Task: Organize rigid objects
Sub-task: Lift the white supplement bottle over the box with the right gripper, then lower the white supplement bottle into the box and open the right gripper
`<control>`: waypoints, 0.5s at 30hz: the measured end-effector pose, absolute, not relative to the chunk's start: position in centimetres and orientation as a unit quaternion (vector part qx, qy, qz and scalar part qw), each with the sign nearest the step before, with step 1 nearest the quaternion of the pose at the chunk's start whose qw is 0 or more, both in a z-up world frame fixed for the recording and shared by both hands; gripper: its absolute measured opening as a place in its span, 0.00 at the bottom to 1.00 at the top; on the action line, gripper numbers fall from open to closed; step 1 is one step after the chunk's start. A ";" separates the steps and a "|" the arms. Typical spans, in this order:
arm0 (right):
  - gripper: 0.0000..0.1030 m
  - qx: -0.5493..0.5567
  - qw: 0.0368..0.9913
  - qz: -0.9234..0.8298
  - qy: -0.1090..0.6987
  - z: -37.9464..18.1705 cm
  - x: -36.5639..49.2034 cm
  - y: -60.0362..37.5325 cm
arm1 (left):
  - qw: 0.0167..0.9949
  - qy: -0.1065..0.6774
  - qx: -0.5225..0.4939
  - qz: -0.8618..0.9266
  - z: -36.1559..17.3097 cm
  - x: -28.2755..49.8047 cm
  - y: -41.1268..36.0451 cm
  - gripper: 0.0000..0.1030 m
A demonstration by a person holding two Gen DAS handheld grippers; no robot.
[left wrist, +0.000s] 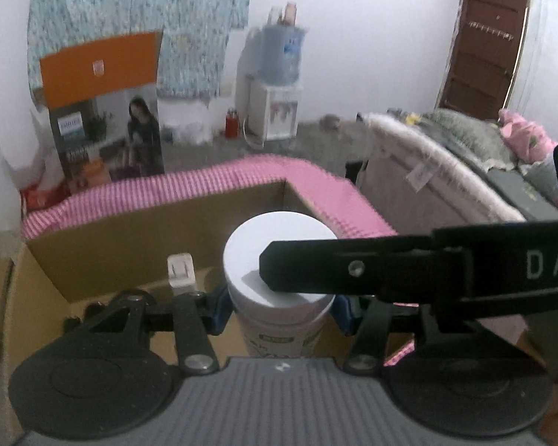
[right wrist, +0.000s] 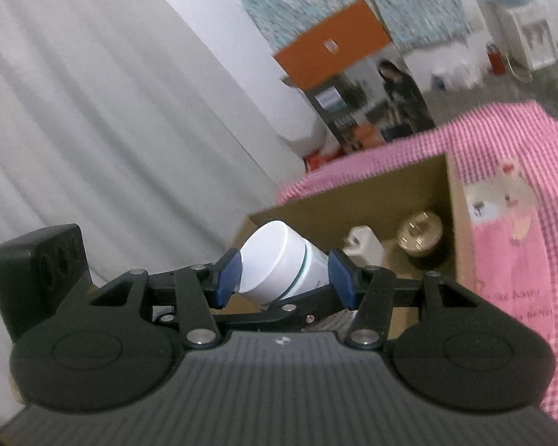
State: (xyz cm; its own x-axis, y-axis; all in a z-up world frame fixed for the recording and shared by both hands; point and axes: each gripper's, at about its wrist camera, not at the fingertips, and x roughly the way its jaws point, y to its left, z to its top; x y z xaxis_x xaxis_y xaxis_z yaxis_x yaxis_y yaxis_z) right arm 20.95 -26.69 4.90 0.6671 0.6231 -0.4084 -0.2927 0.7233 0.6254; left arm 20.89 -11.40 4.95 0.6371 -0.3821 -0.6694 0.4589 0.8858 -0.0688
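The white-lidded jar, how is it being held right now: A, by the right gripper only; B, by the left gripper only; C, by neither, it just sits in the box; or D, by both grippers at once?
D: the left gripper has its blue pads on the sides of the white-lidded jar, and the right gripper clamps the same jar over the cardboard box.

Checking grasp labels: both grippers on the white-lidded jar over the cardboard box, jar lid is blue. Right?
Lid colour is wrong: the jar has a white lid, seen in both wrist views. The rest holds: left gripper and right gripper grip it over the cardboard box.
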 end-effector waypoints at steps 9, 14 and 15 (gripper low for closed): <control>0.52 0.233 0.874 0.255 0.341 1.8 23.5 -24.9 | 0.895 0.385 0.061 -0.219 2.3 22.8 -12.3 0.53; 0.52 0.218 0.876 0.253 0.348 1.3 24.6 -24.3 | 0.890 0.394 0.056 -0.222 1.5 23.1 -12.7 0.55; 0.53 0.216 0.877 0.252 0.348 1.1 24.8 -24.3 | 0.891 0.393 0.058 -0.222 1.4 23.1 -12.8 0.54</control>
